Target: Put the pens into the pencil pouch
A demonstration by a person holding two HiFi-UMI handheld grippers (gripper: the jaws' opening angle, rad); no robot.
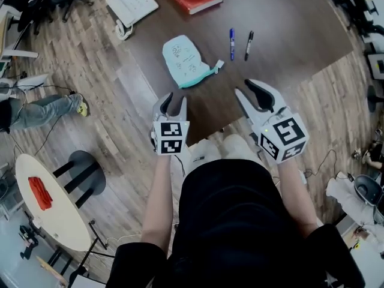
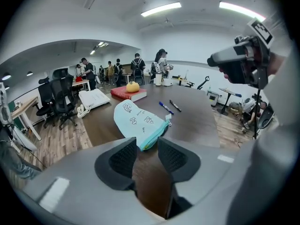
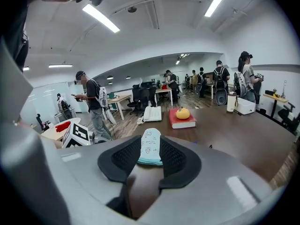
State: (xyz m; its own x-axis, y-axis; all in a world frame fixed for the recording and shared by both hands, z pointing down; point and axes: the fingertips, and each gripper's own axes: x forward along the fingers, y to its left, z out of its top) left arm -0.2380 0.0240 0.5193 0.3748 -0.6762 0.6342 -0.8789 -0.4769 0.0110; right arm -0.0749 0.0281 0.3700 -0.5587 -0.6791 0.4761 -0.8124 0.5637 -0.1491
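Holding our left tool (image 1: 173, 99) and right tool (image 1: 252, 95) released and empty, we face the table (image 1: 288, 35). Its pencil pouch (image 1: 186, 60) lies ahead of the left tool, the blue pen (image 1: 231, 43) and black pen (image 1: 248, 45) beyond the right.

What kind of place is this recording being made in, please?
Most likely an open-plan office: a large dark meeting table with a desk phone on it, black swivel office chairs nearby, and several people standing in the background.
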